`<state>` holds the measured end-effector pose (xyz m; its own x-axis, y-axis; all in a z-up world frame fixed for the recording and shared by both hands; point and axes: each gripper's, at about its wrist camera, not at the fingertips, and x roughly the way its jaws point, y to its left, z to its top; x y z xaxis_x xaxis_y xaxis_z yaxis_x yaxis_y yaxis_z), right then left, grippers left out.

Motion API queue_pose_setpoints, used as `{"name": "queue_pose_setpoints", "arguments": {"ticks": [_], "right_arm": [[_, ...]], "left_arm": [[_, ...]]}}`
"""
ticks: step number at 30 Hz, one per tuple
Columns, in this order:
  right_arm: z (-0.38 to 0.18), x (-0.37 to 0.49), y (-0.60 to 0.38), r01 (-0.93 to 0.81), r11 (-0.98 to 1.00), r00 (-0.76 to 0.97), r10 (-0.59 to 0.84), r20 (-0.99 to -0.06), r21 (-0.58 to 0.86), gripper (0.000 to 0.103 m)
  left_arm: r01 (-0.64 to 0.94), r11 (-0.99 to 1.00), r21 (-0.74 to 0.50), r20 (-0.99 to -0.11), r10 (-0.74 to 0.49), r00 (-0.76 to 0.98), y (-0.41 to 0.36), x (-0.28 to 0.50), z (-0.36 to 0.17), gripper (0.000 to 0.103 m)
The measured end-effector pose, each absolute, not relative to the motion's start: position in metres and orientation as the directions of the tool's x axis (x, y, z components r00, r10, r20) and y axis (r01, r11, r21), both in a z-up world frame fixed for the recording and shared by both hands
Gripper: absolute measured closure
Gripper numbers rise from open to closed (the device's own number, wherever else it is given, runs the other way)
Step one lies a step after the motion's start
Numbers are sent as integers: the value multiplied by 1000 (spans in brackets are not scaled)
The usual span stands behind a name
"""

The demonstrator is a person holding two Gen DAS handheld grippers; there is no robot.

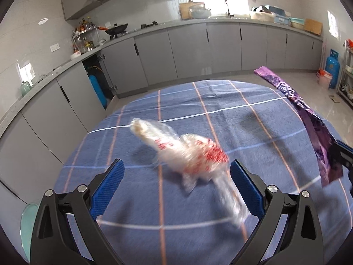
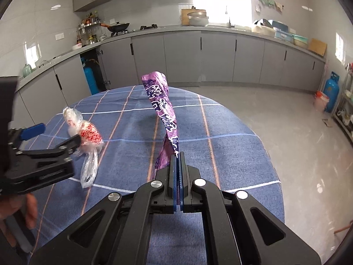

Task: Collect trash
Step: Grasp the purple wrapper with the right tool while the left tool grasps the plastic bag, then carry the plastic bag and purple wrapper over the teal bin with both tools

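first, from the left wrist view, the left gripper [image 1: 177,169] tilts down over the blue checked tablecloth [image 1: 220,110], jaws spread wide, with the blurred clear plastic wrapper [image 1: 189,154] lying on the cloth between them. next, from the right wrist view, the right gripper [image 2: 178,158] angles downward, clenched on the purple wrapper [image 2: 162,106], which stands lifted above the table.

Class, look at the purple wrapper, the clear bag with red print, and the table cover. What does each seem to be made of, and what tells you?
Purple wrapper: likely glossy plastic film; it shines and creases sharply.
Clear bag: thin see-through plastic, crinkled.
Table cover: probably woven cloth; matte, soft-looking, checked lines.
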<state>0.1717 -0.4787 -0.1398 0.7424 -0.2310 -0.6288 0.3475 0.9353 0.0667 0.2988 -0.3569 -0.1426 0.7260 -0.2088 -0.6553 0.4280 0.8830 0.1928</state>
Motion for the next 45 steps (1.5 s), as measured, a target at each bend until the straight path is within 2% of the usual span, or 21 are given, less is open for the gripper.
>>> {"name": "queue_pose_setpoints", "arguments": {"ticks": [5, 7, 8, 12, 14, 21, 36, 45], "right_arm": [[-143, 179, -482, 337, 938, 743, -208, -637, 86, 100], [-144, 181, -485, 331, 939, 743, -198, -639, 93, 100], [-145, 182, -485, 327, 940, 742, -192, -643, 97, 100], [-146, 183, -483, 317, 943, 742, -178, -646, 104, 100], [-145, 183, -480, 312, 944, 744, -173, -645, 107, 100], [-142, 183, -454, 269, 956, 761, -134, -635, 119, 100], [-121, 210, -343, 38, 990, 820, 47, -571, 136, 100], [-111, 224, -285, -71, 990, 828, 124, -546, 118, 100]], "left_arm": [[416, 886, 204, -690, -171, 703, -374, 319, -156, 9], [423, 885, 196, -704, -174, 688, -376, 321, -161, 22], [437, 879, 189, -718, -180, 673, -377, 323, -164, 39], [470, 861, 194, -727, -196, 658, -376, 319, -166, 56], [481, 857, 184, -729, -209, 652, -370, 316, -162, 59], [485, 854, 191, -707, -222, 671, -327, 296, -144, 60], [376, 909, 182, -647, -177, 741, -194, 244, -107, 60], [271, 941, 202, -607, -97, 789, -122, 230, -91, 60]]}}
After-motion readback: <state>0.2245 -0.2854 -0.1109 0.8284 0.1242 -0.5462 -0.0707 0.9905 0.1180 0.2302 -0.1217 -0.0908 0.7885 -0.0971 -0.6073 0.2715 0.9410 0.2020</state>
